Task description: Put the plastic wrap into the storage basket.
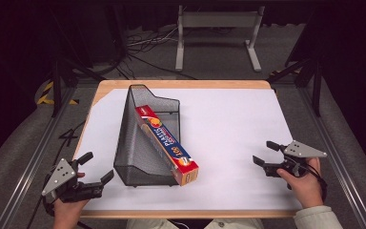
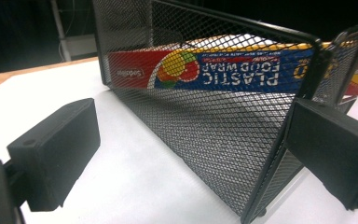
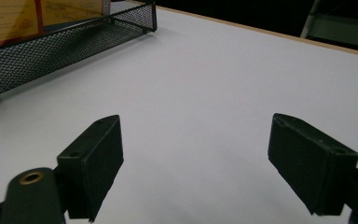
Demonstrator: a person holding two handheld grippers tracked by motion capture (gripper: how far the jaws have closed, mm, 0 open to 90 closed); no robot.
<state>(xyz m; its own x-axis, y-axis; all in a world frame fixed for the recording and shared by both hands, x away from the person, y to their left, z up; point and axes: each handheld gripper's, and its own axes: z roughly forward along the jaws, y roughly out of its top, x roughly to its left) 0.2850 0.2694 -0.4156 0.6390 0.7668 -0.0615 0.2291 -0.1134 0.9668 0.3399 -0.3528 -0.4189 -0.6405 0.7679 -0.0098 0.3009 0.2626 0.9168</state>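
A black wire-mesh file holder [image 1: 143, 138] stands on the white table top [image 1: 228, 133], left of centre. A long red, blue and orange box of plastic food wrap [image 1: 167, 143] lies slanted inside it, its near end poking out at the front. My left gripper [image 1: 96, 168] sits open at the table's near left corner, just left of the holder. In the left gripper view the mesh holder [image 2: 223, 116] and the wrap box [image 2: 205, 70] fill the space ahead of the jaws. My right gripper [image 1: 265, 153] rests open at the near right, with nothing between its jaws.
The wooden table edge [image 1: 181, 84] shows at the far side. Beyond it stand a white metal frame [image 1: 217, 33] and cables on a grey floor. Metal rails run along both sides of the table. Bare white surface [image 3: 205, 93] lies ahead of my right gripper.
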